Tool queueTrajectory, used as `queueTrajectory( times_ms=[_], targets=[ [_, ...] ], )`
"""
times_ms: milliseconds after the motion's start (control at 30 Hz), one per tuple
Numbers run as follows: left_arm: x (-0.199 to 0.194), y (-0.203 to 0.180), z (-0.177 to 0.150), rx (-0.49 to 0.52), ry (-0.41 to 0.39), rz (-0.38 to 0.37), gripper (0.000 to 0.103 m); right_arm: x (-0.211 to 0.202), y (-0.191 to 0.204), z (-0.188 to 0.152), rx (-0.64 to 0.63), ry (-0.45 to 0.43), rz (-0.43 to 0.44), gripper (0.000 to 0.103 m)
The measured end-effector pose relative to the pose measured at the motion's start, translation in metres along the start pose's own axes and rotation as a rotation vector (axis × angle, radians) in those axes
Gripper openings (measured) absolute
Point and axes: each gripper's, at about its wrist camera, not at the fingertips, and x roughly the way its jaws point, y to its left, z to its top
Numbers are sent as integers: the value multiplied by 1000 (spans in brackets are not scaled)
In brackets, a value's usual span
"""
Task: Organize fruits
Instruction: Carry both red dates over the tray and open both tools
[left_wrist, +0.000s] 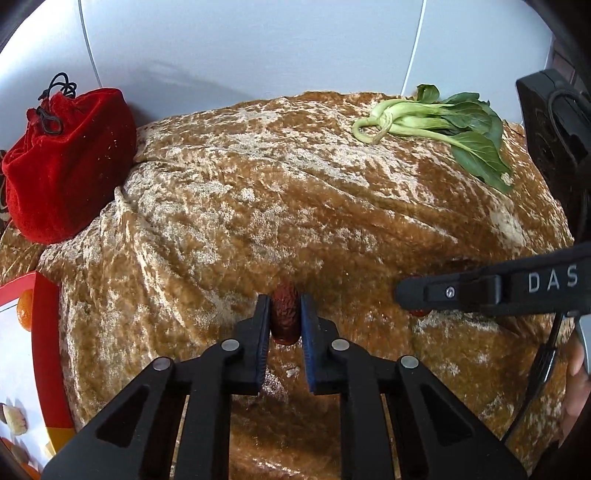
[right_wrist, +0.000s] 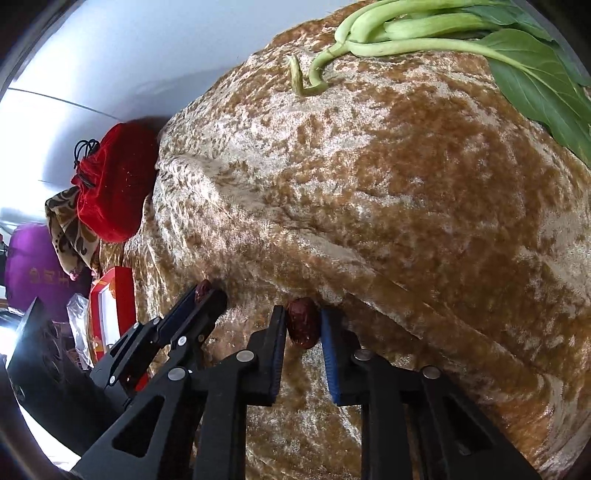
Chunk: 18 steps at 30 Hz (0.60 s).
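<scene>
In the left wrist view my left gripper (left_wrist: 284, 306) is shut on a wrinkled dark red jujube (left_wrist: 283, 314), held just above the golden-brown velvet cloth (left_wrist: 280, 192). In the right wrist view my right gripper (right_wrist: 303, 321) is shut on a second red jujube (right_wrist: 303, 322) close to the cloth. The left gripper (right_wrist: 207, 291) with its jujube (right_wrist: 203, 288) shows at the left of that view. The right gripper's finger (left_wrist: 461, 291) reaches in from the right of the left wrist view, with a bit of red fruit (left_wrist: 419, 312) under it.
A red drawstring pouch (left_wrist: 66, 162) sits at the cloth's far left. A bok choy (left_wrist: 439, 125) lies at the far right. A red-rimmed box (left_wrist: 40, 354) with an orange fruit (left_wrist: 25, 309) stands at the left edge. A purple bag (right_wrist: 33, 273) lies beyond it.
</scene>
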Motion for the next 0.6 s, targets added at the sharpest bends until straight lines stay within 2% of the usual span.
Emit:
queueTrajectory(
  times_ms=[233, 400, 600],
  targets=[
    [-20, 2, -6, -2, 7, 23, 13, -4, 9, -1, -24, -6, 29, 19],
    [-43, 1, -15, 11, 2, 87, 13, -6, 24, -5, -62, -16, 50, 19],
    [-78, 31, -31, -37, -12, 152, 13, -6, 48, -14, -125, -45, 78, 19]
  ],
)
